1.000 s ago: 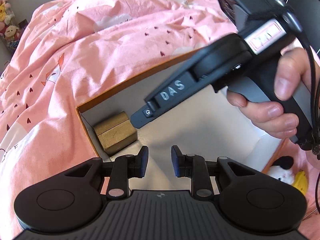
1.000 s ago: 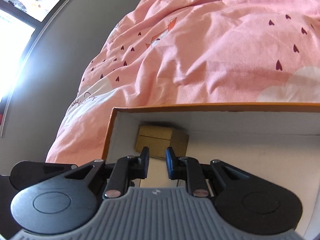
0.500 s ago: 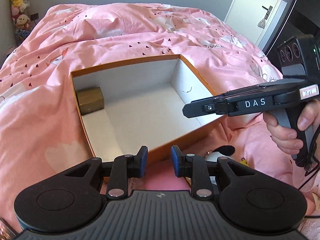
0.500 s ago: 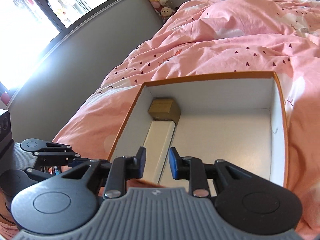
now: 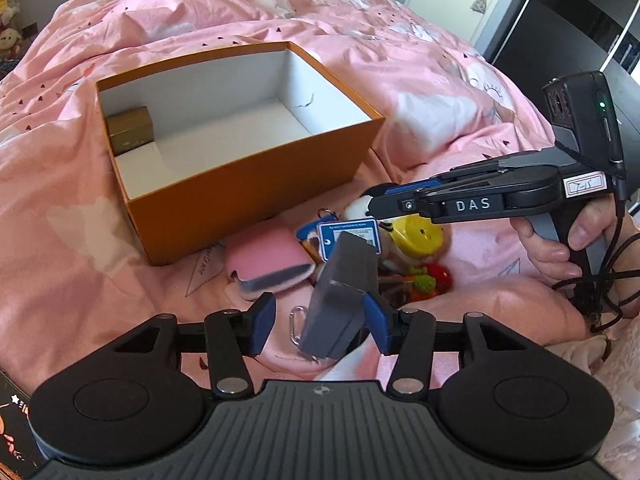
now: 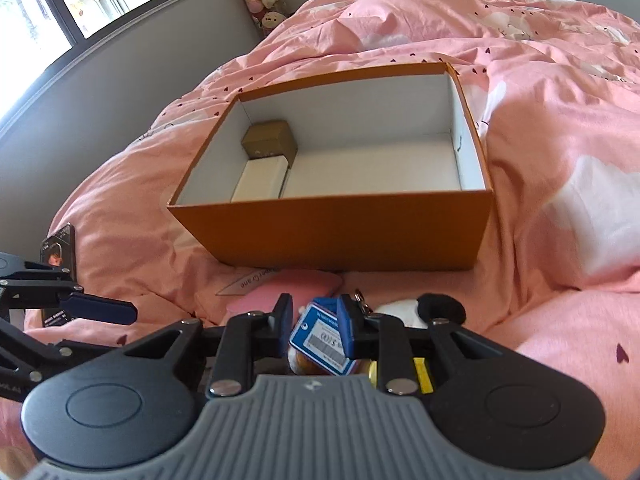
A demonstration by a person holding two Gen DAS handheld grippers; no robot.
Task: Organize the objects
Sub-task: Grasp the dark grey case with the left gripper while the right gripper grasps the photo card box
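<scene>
The orange box (image 6: 332, 236) sits open on the pink duvet (image 6: 560, 120), white inside, with a small gold box (image 6: 269, 141) and a white box (image 6: 260, 180) in its left corner. Just before it lies a heap of trinkets. The left gripper (image 5: 320, 322) is opening around a grey block (image 5: 340, 300), which touches only its right pad. The right gripper (image 6: 314, 320) stands narrow over a blue tag (image 6: 322, 338); contact is unclear, and the heap beneath is mostly hidden.

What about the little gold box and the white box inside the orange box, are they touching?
Touching. The right wrist view shows the gold box butted against the white box with no gap.
</scene>
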